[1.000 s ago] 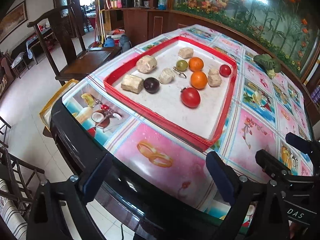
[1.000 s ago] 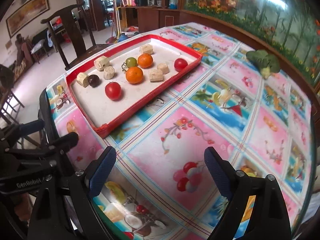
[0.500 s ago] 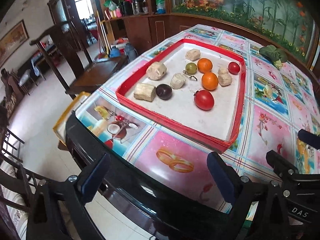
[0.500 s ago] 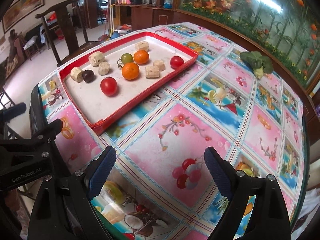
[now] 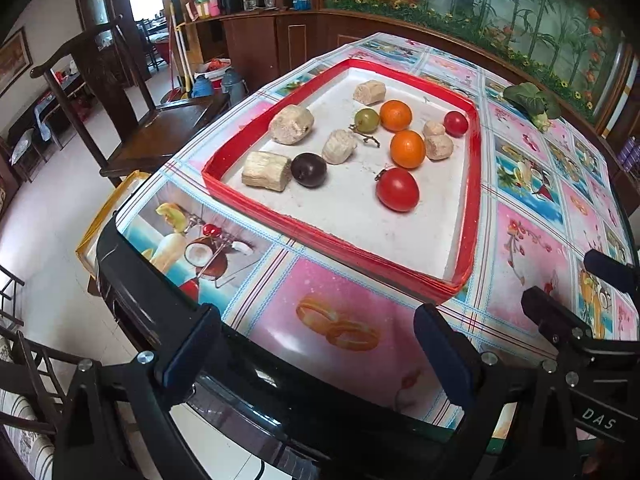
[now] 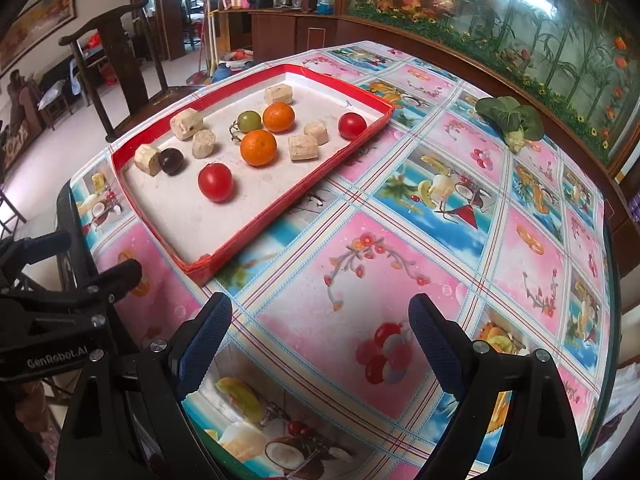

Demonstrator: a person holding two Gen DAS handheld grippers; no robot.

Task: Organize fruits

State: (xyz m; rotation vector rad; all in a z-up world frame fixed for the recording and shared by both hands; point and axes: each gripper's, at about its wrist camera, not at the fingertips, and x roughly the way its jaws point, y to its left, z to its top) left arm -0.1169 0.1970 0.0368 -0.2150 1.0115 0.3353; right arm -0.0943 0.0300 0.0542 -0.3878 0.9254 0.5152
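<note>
A red-rimmed white tray (image 5: 474,184) (image 6: 320,172) lies on the patterned tablecloth. In it sit a large red tomato (image 5: 397,189) (image 6: 215,182), two oranges (image 5: 407,149) (image 6: 258,147), a small red tomato (image 5: 455,123) (image 6: 352,125), a green grape (image 5: 366,120) (image 6: 249,121), a dark plum (image 5: 308,169) (image 6: 172,161) and several beige chunks (image 5: 266,171). My left gripper (image 5: 316,346) hangs open over the table's near edge, short of the tray. My right gripper (image 6: 320,334) is open over the cloth, right of the tray. Nothing sits between either pair of fingers.
A leafy green vegetable (image 5: 532,102) (image 6: 510,118) lies on the cloth at the far right by the flower-painted glass panel. A dark wooden chair (image 5: 120,120) stands left of the table. The table's black edge (image 5: 168,292) runs just under the left gripper.
Both views have tilted and shifted a little, so the tray sits slightly differently in frame. The fruits lie where they were, and both grippers stay open.
</note>
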